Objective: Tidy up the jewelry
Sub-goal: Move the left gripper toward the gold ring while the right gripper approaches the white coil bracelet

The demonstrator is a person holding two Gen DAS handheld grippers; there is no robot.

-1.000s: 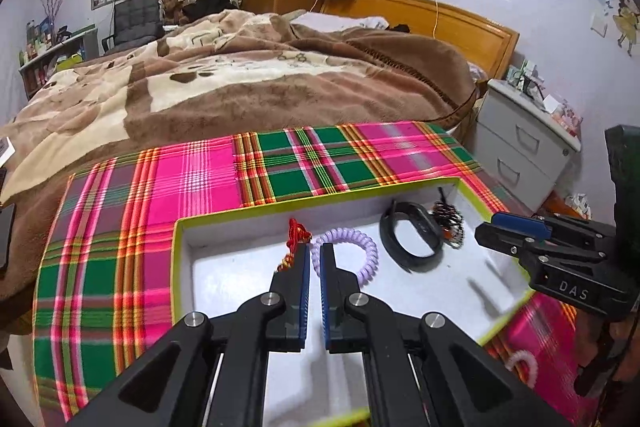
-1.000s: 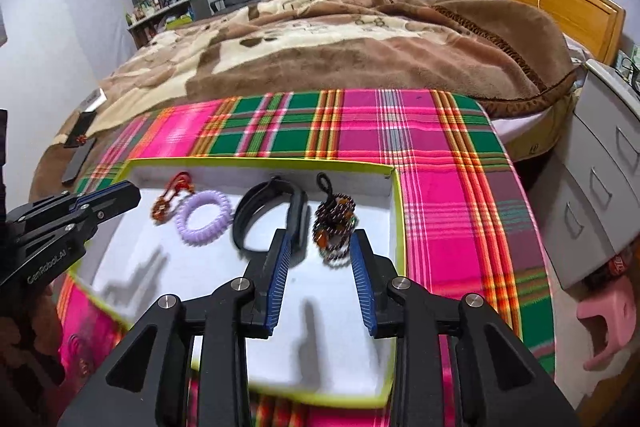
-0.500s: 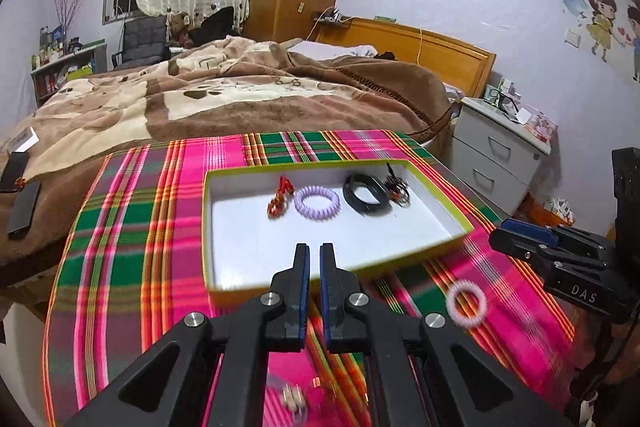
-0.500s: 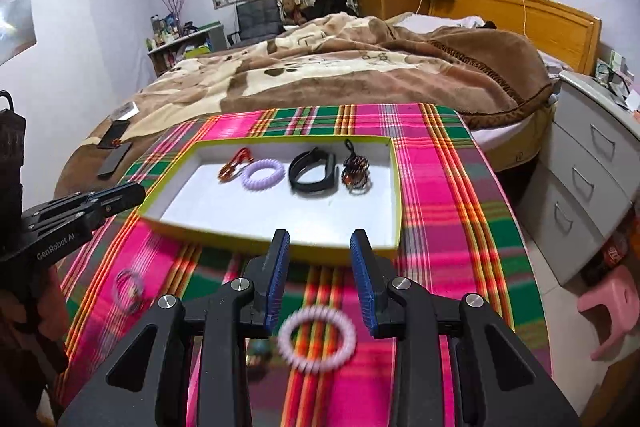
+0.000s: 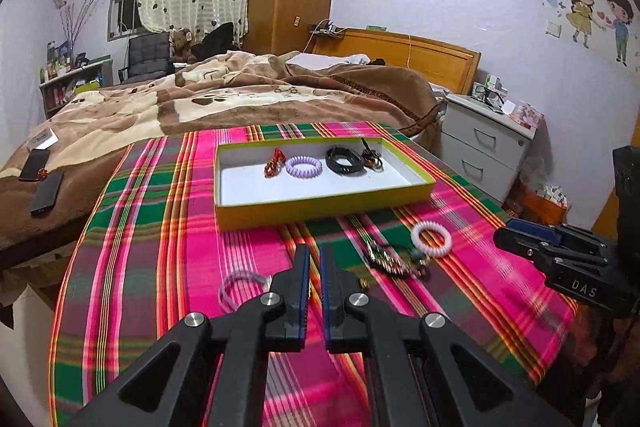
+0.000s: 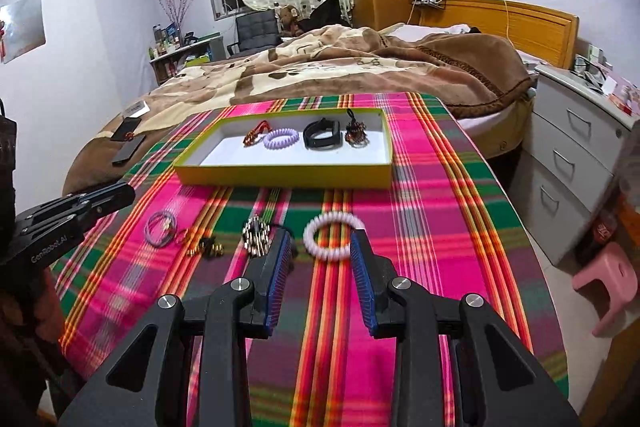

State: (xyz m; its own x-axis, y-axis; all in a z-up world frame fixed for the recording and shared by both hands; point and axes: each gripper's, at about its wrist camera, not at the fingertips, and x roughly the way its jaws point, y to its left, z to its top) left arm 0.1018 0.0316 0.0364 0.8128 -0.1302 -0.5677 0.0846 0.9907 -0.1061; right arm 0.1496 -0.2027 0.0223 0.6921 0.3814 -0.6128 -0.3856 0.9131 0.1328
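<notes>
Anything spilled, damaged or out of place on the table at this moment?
Nothing is spilled or visibly damaged. Four pieces lie in a row in the tray, but several are loose on the plaid cloth in front of it: a white coil band, a beaded cluster, small gold bits and a thin pink ring.
</notes>
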